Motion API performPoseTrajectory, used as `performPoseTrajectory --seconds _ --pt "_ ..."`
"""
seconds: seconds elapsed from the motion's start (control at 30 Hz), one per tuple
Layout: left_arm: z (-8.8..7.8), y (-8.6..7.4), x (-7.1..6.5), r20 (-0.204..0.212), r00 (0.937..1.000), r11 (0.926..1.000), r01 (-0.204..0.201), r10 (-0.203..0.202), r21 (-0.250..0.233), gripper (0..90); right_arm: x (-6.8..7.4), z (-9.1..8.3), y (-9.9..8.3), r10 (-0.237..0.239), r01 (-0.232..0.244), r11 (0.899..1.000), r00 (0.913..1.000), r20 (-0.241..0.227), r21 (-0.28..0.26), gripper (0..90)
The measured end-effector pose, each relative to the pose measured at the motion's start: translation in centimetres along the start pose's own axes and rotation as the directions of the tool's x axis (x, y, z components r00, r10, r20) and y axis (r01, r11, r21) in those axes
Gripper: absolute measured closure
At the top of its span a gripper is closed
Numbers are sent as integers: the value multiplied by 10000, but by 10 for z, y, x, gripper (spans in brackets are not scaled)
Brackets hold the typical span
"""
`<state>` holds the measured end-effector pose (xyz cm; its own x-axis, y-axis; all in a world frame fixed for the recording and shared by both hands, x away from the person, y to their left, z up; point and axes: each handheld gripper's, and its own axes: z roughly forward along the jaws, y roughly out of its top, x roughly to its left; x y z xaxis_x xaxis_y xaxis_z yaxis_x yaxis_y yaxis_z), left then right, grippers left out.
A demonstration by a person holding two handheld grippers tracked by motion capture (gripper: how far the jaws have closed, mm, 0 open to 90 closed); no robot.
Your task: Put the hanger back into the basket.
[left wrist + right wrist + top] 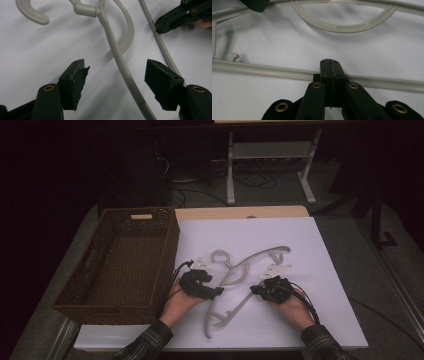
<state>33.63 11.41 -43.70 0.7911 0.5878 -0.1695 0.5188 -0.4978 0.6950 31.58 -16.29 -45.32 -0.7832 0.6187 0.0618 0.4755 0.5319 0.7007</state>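
Grey plastic hanger (240,280) on the table (330,285): our left tongs (116,80), apart, should straddle the arm squarely; right tongs (331,72), at three o'clock, were together.

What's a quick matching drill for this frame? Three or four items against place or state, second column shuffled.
Column one:
1. left claw
2. right claw
3. hanger
4. wicker basket

Column two:
A. empty, at the table's left side
B. jaws pressed together over the hanger's bottom bar
C. jaws spread, a hanger arm between them
D. flat on the white sheet

Pairs: 1-C, 2-B, 3-D, 4-A
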Motion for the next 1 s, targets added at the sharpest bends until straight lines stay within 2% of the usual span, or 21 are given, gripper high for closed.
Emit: performPoseTrajectory --seconds 0.13,0.23,0.43,0.6,0.73,1.0 --pt "9 1 0 292 9996 9999 14 -19 172 368 0 0 0 56 -56 10000 10000 3 1 900" --pt "14 2 2 602 9979 9995 229 -242 215 406 0 0 0 49 -49 10000 10000 16 -12 900" --pt "20 4 3 993 9945 9989 312 -346 360 548 0 0 -1 68 -68 10000 10000 6 -54 900" --pt "24 5 3 1245 9915 9984 319 -374 460 633 1 0 -1 39 -39 10000 10000 38 -79 900" --pt "25 6 6 1374 9887 9975 551 -605 432 699 1 0 -2 41 -40 10000 10000 60 -89 900" --pt "25 10 3 1390 9870 9962 752 -806 438 732 1 0 -2 -22 23 9999 10000 71 -111 900"
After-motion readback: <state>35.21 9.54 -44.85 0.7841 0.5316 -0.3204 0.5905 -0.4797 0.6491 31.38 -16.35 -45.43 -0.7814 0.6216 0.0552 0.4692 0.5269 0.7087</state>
